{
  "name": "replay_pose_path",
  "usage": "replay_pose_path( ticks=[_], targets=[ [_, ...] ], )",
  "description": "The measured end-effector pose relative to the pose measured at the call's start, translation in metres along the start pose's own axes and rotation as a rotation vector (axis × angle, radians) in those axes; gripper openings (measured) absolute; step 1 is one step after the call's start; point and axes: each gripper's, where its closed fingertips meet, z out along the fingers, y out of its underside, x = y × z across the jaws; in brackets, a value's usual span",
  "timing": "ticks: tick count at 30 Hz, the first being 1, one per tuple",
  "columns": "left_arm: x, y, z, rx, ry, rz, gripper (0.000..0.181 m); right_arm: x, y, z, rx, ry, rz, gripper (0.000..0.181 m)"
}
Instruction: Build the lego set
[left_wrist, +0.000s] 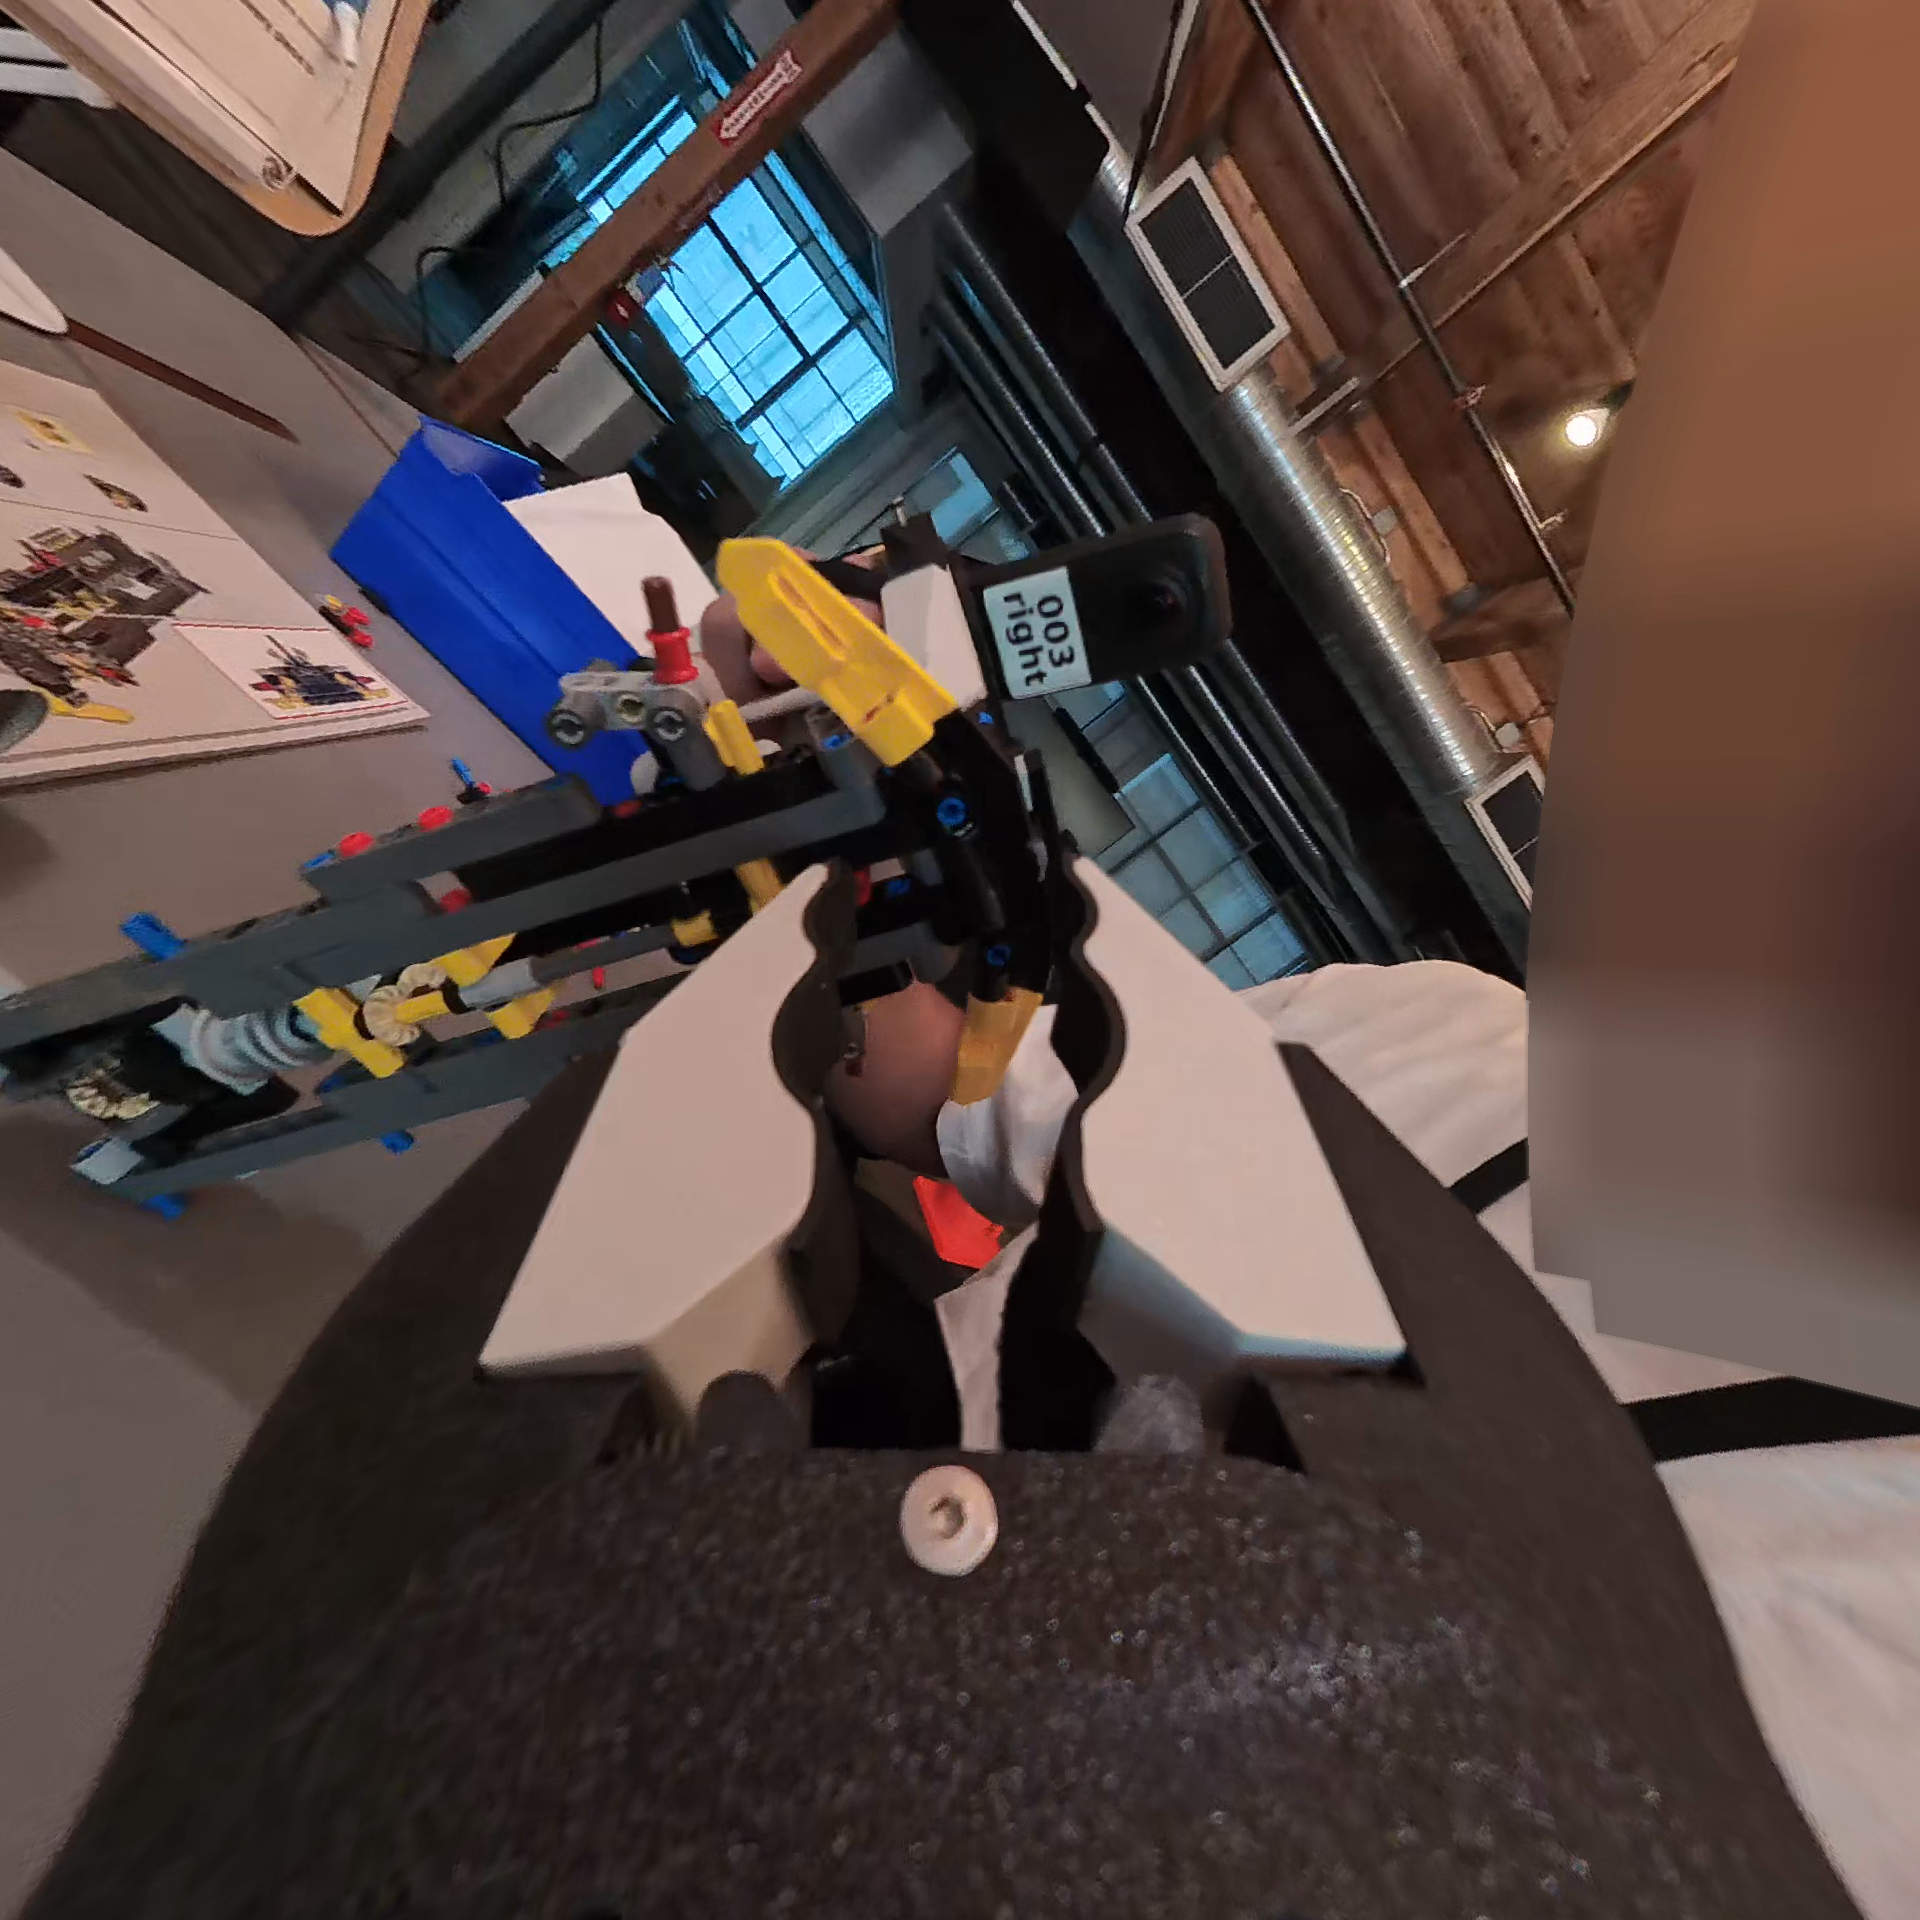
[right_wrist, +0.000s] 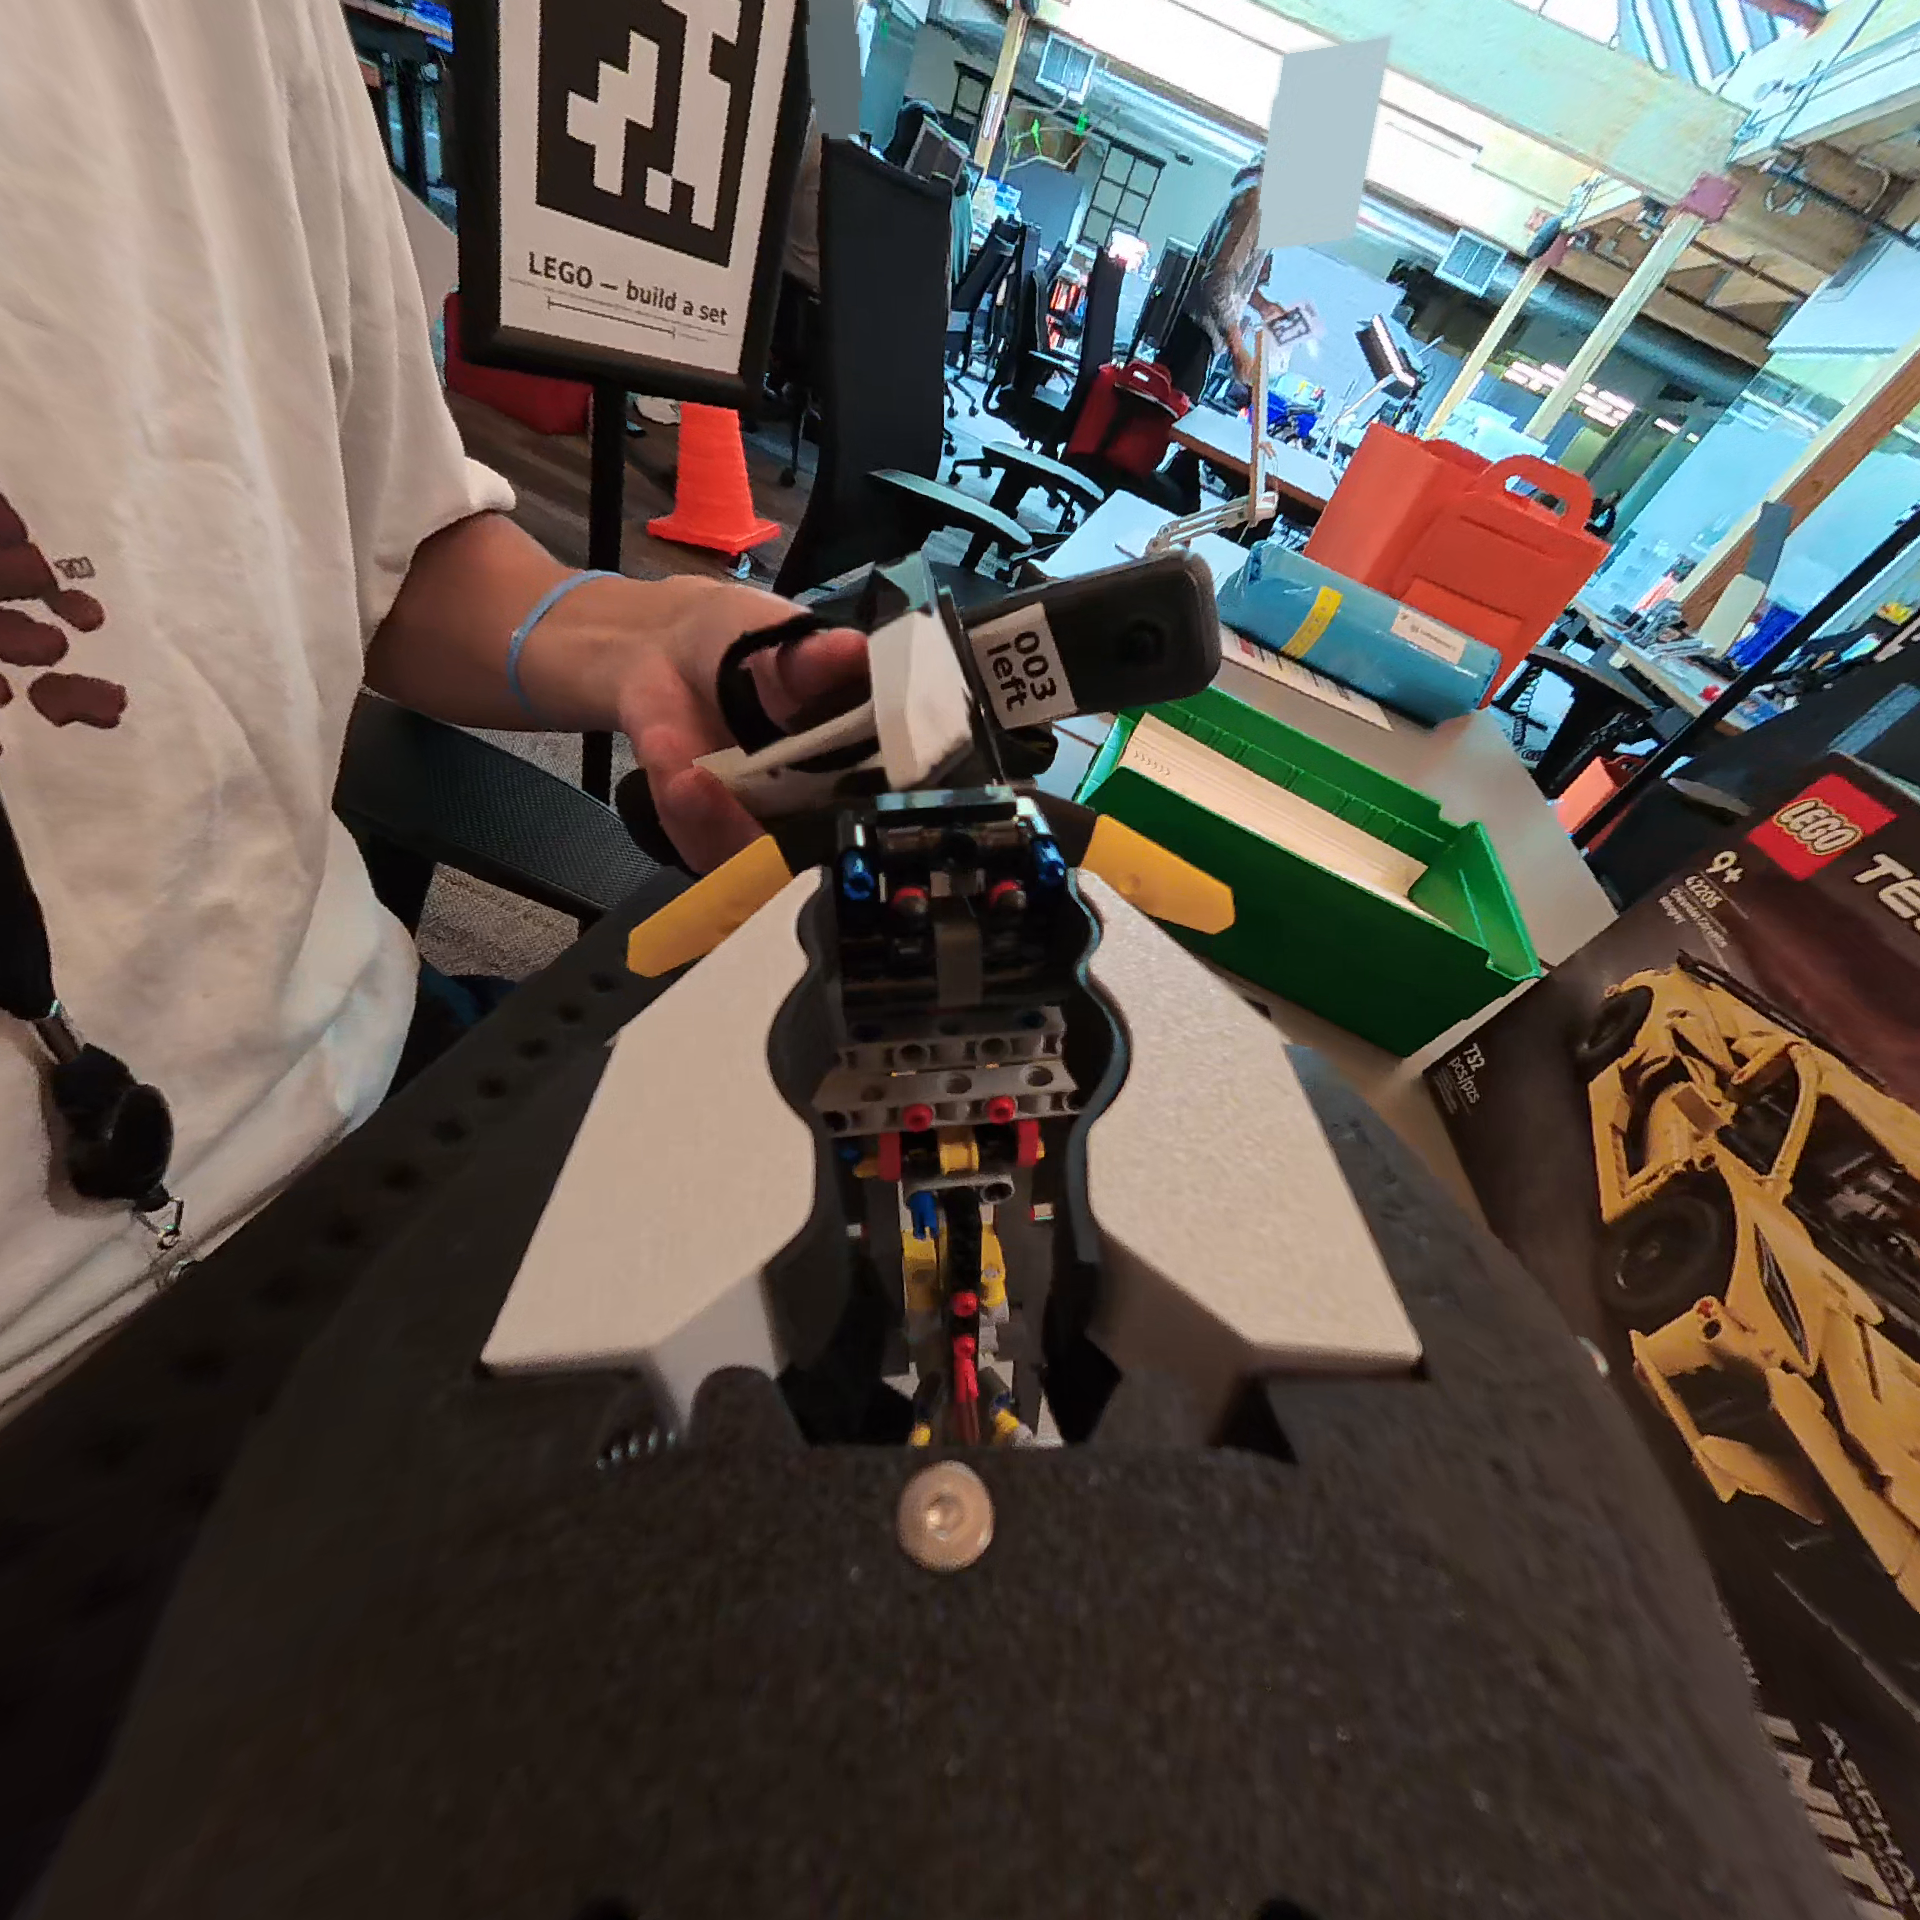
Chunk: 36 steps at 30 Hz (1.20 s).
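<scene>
Car frame (left_wrist: 582, 862), part-built: dark beams, gears, yellow panels joined, bodywork and wheels wanting; held above the tabletop (left_wrist: 208, 1299), left gripper (left_wrist: 940, 935) and right gripper (right_wrist: 951, 997) each clamped on one end.

Dark grey-and-yellow lego chassis (left_wrist: 499, 914), held aloft between both tools

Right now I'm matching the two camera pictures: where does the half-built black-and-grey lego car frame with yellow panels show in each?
Left wrist view: lego car frame stretches from left edge to centre, at the left gripper.
Right wrist view: dead centre, end-on, between the right gripper fingers.
Shared landmark: its yellow panels.
</scene>
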Motion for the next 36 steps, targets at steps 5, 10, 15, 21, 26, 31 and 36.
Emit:
replay_pose_path(
  ticks=[5,10,15,21,26,31,36],
  targets=[
    [0.012,0.005,0.005,0.003,0.054,0.017,0.015,-0.005,-0.003,-0.004,0.070,-0.035,0.029,0.040],
    [0.010,0.015,0.010,-0.063,0.047,0.035,0.014,-0.011,-0.011,-0.001,0.094,-0.105,0.110,0.062],
    [0.006,0.016,0.014,-0.066,0.053,0.019,0.013,-0.009,-0.008,-0.004,0.025,-0.070,0.030,0.036],
    [0.009,0.024,0.014,-0.136,0.067,0.053,0.013,-0.020,-0.009,-0.008,0.052,-0.128,0.005,0.039],
    [0.011,0.025,0.012,-0.183,0.077,0.052,0.013,-0.024,-0.005,-0.009,0.008,-0.148,-0.072,0.043],
    [0.010,0.018,0.011,-0.169,0.054,0.108,0.013,-0.017,-0.003,-0.007,-0.037,-0.101,-0.090,0.042],
    [0.009,0.010,0.010,-0.112,-0.016,0.260,0.015,-0.010,-0.006,-0.006,-0.002,-0.058,-0.047,0.042]
  ],
)
